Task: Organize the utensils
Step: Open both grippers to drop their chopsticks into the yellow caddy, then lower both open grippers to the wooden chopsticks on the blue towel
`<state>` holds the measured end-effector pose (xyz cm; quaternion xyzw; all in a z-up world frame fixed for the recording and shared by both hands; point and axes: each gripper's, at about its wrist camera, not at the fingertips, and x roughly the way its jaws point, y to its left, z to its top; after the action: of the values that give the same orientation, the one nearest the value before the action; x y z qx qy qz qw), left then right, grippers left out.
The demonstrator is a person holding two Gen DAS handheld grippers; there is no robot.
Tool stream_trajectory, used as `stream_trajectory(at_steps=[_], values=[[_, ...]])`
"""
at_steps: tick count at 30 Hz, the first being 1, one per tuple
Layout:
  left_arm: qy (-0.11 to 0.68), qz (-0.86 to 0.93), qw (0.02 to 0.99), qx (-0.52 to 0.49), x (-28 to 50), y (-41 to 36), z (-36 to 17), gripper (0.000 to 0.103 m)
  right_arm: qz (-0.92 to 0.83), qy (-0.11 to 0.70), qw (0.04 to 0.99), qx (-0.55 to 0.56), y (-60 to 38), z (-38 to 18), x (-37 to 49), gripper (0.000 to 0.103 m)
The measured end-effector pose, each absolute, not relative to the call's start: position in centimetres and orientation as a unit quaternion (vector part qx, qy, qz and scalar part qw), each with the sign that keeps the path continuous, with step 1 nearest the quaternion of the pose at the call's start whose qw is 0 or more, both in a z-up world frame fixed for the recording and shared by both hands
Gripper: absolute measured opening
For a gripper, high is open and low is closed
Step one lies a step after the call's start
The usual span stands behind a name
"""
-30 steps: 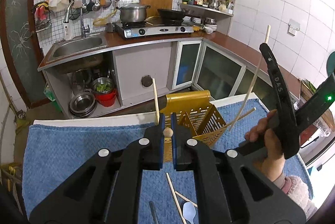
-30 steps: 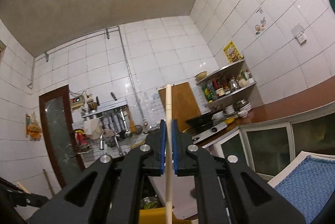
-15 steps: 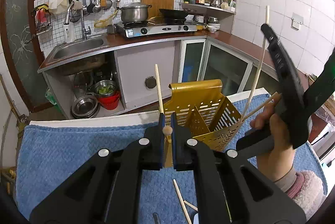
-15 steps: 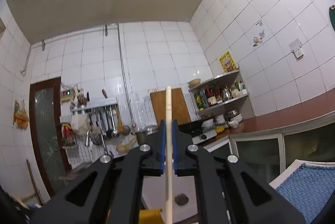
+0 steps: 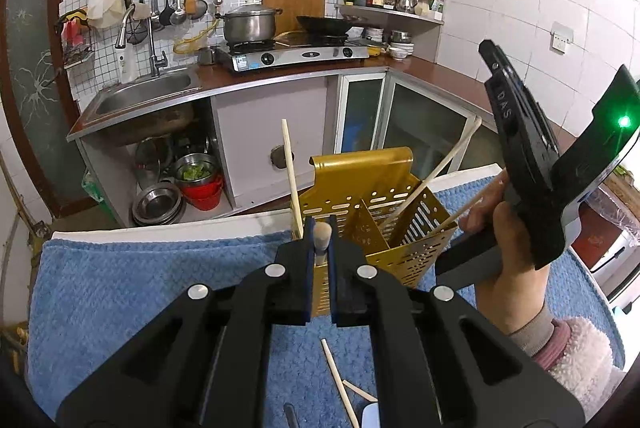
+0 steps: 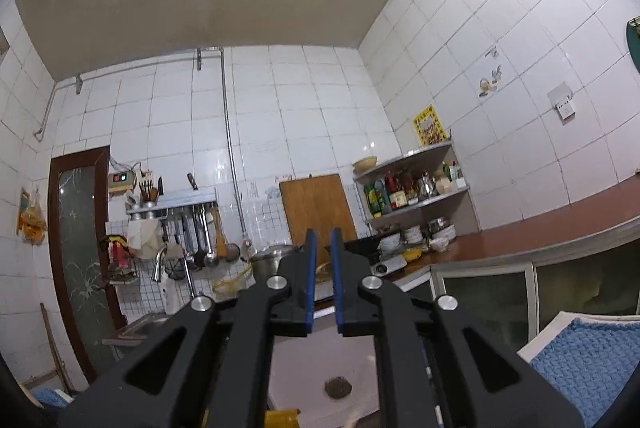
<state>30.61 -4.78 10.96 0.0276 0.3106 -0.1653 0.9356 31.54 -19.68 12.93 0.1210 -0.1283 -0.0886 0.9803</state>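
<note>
Right gripper [image 6: 322,256] no longer has the chopstick it pinched half a second ago: fingers [image 6: 310,268] parted with nothing between them, camera aimed up at the tiled wall and ceiling. That chopstick [image 5: 436,172] now leans in the right compartment of the gold utensil caddy [image 5: 384,224], top end tilted right, alongside a second thin stick [image 5: 460,214] poking out toward the right hand [image 5: 506,252].

Left gripper [image 5: 320,236] unchanged: fingers clamped on a round-ended wooden handle [image 5: 320,234], held just in front of the caddy's left side. Cannot tell what utensil the handle belongs to; the rest is hidden by the gripper body.

Another chopstick [image 5: 290,176] stands nearly upright at the caddy's left edge; whether inside or behind it, cannot tell.

Caddy sits on the blue towel [image 5: 120,288] covering the table. Loose on the towel below the left gripper: a pale chopstick [image 5: 338,380], a short stick piece [image 5: 360,390], and part of a spoon [image 5: 370,416] at the frame edge.
</note>
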Motion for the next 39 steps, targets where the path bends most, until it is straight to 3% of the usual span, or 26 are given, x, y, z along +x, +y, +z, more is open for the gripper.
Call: stream_trajectory(at_steps=[5, 12, 14, 15, 16, 17, 18, 19, 23, 25, 28, 39], values=[[0.317, -0.163, 0.934, 0.018, 30.9, -4.5, 10.9, 0.004, -0.053, -0.098, 0.990, 0.087, -19.9, 13.7, 29.9, 0.008], [0.318, -0.168, 0.932, -0.038, 30.7, -2.3, 11.3, 0.004, -0.022, 0.048, 0.997, 0.054, -21.0, 13.9, 26.5, 0.008], [0.313, -0.170, 0.933, -0.056, 30.2, -1.5, 11.8, 0.004, -0.022, 0.077, 0.996, 0.048, -21.3, 13.3, 25.2, 0.012], [0.312, -0.171, 0.932, -0.062, 29.9, -1.2, 12.0, 0.008, -0.026, 0.088, 0.995, 0.040, -21.3, 13.0, 24.4, 0.029], [0.310, -0.171, 0.933, -0.064, 29.4, -0.8, 12.2, 0.018, -0.031, 0.096, 0.994, 0.034, -21.4, 12.6, 23.8, 0.052], [0.305, -0.167, 0.935, -0.065, 28.9, -0.5, 12.4, 0.026, -0.036, 0.111, 0.993, 0.028, -21.5, 12.1, 22.9, 0.058], [0.299, -0.159, 0.939, -0.065, 28.3, -0.2, 12.5, 0.044, -0.037, 0.121, 0.992, 0.025, -21.6, 11.7, 22.4, 0.059], [0.292, -0.153, 0.942, -0.066, 27.6, 0.0, 12.7, 0.056, -0.037, 0.137, 0.990, 0.023, -21.6, 11.2, 21.9, 0.060], [0.285, -0.137, 0.946, -0.064, 25.9, 0.9, 12.9, 0.065, -0.034, 0.190, 0.980, 0.041, -22.4, 9.6, 20.7, 0.065], [0.288, -0.127, 0.947, -0.067, 25.1, 1.4, 12.4, 0.081, -0.033, 0.212, 0.975, 0.048, -22.6, 8.8, 20.2, 0.072], [0.294, -0.111, 0.947, -0.066, 24.0, 1.8, 11.1, 0.089, -0.036, 0.230, 0.971, 0.046, -22.5, 7.5, 19.3, 0.076], [0.366, -0.096, 0.924, -0.053, 22.2, 0.8, 2.9, 0.098, -0.044, 0.306, 0.947, 0.084, -22.2, 1.6, 17.8, 0.081]])
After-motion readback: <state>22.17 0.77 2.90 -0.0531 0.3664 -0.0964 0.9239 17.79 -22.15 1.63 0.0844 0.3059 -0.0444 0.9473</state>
